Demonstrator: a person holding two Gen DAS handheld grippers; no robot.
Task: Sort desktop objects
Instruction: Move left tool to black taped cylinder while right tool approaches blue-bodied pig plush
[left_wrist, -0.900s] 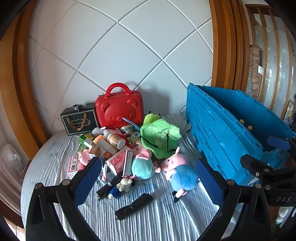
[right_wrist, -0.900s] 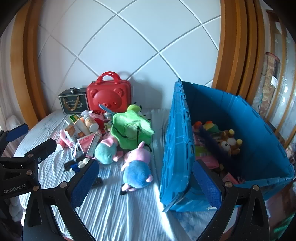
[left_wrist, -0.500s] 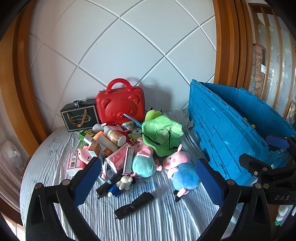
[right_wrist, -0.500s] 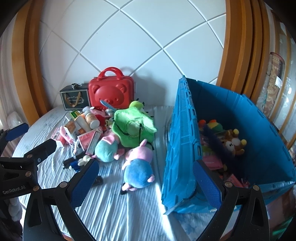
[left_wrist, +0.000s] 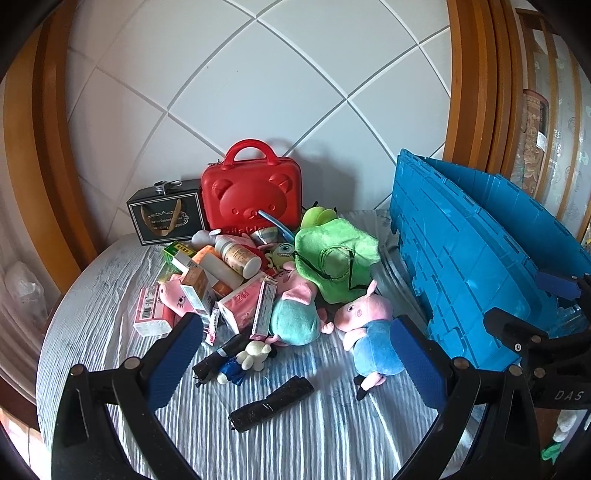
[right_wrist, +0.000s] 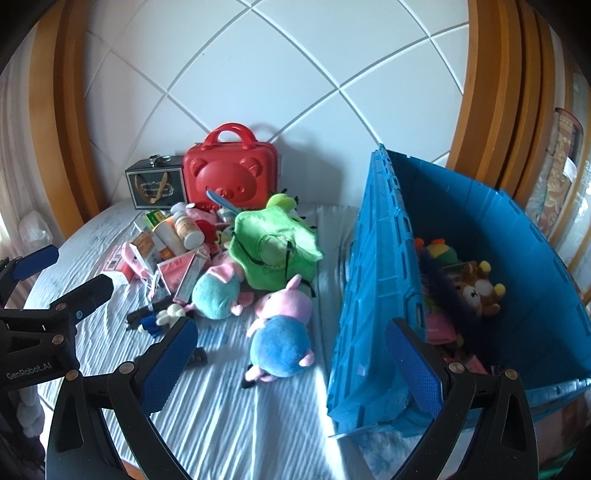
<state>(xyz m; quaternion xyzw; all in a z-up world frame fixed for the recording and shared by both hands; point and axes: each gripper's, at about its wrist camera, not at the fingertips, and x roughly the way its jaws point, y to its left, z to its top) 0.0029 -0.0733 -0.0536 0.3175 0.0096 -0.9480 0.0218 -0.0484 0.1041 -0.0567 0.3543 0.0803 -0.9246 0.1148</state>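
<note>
Plush pig (left_wrist: 367, 334) between (open) left claw (left_wrist: 295, 365) tips

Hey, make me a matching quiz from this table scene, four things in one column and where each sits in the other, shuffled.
Things:
1. red bear case
2. brown plush
3. black pouch
4. blue-bodied pig plush

Places:
A. inside the blue crate
B. lying on the cloth just left of the crate's wall
C. standing against the white wall, beside the black gift box
D. alone on the cloth, nearest the left claw

Pairs: 1-C, 2-A, 3-D, 4-B
</note>
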